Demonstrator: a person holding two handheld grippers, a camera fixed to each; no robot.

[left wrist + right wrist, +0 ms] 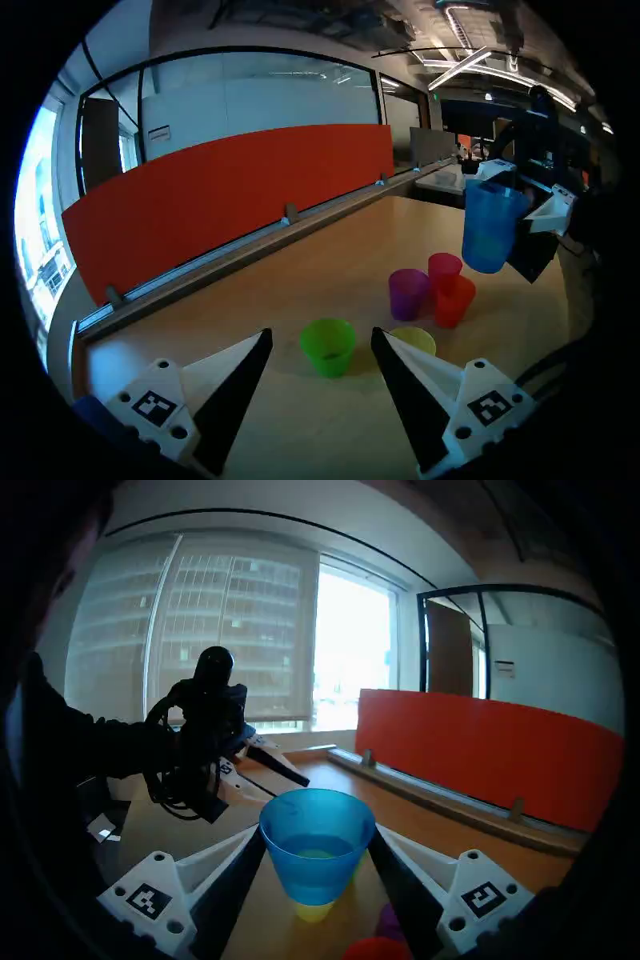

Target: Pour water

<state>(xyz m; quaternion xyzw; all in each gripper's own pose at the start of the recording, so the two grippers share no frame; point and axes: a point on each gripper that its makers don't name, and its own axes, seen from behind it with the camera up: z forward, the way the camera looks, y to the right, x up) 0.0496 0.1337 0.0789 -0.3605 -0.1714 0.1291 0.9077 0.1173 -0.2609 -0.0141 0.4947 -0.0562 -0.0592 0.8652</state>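
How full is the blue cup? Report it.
Partly full: in the right gripper view, a water surface shows inside the blue cup, well below its rim.

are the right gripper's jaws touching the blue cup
Touching. The right gripper view shows the right gripper with both jaws pressed on the blue cup.
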